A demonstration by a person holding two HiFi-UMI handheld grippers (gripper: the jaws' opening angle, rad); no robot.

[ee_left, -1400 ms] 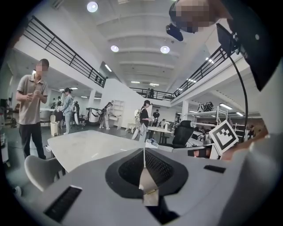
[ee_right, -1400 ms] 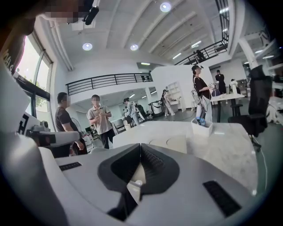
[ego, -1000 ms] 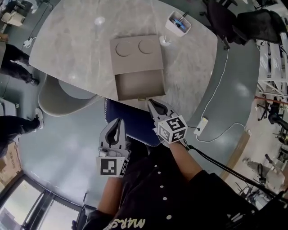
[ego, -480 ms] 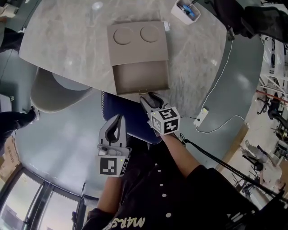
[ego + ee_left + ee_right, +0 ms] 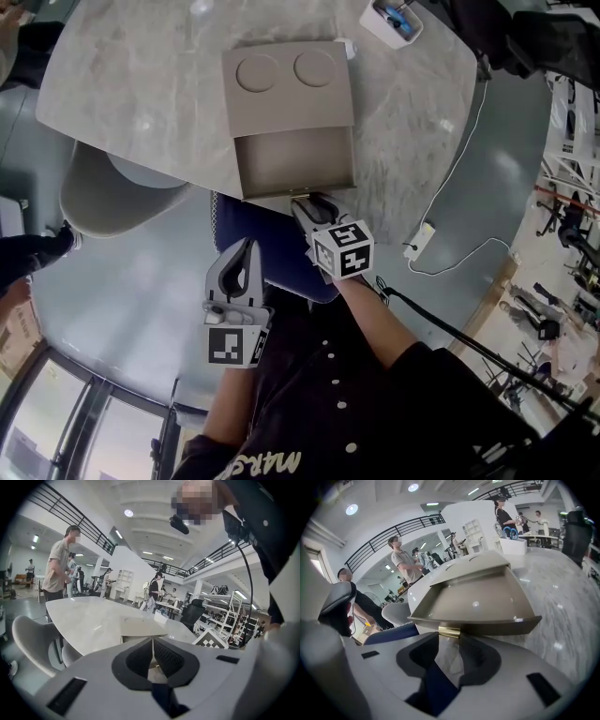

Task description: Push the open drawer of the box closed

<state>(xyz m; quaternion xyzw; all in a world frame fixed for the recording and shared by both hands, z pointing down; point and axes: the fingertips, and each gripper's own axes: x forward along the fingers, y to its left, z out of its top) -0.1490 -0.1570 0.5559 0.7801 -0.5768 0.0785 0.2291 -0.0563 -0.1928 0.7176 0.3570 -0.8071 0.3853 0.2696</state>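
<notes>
- Head view: the box (image 5: 289,89) sits on the marble table (image 5: 141,84) near its near edge. Its drawer (image 5: 295,164) is pulled out toward the person, with the front reaching that edge.
- The right gripper (image 5: 314,203) points up at the drawer front from just off the near edge. Its tips are just beside the brass pull (image 5: 300,195) at the middle of the front; this view does not show whether they touch.
- The left gripper (image 5: 247,248) is lower and to the left, well apart from the drawer, in front of the person's dark clothing.
- A white container (image 5: 390,21) stands by the table's far right edge. A grey chair (image 5: 103,192) is tucked at the left edge, and a blue seat (image 5: 267,244) lies under the near edge, below both grippers. A white cable (image 5: 450,202) trails over the floor at the right.
- Left gripper view: the fingers are pressed together and hold nothing. The box shows beyond the tips, at the table's near edge. A standing person (image 5: 58,562) is at the table's far left.
- Right gripper view: the fingers stand apart, fairly wide, and have just been closing a little. The brass pull lies right at the tips and spans the gap between them, but the pads do not press on it. The drawer front crosses the view just above the tips, and the drawer is bare inside.
</notes>
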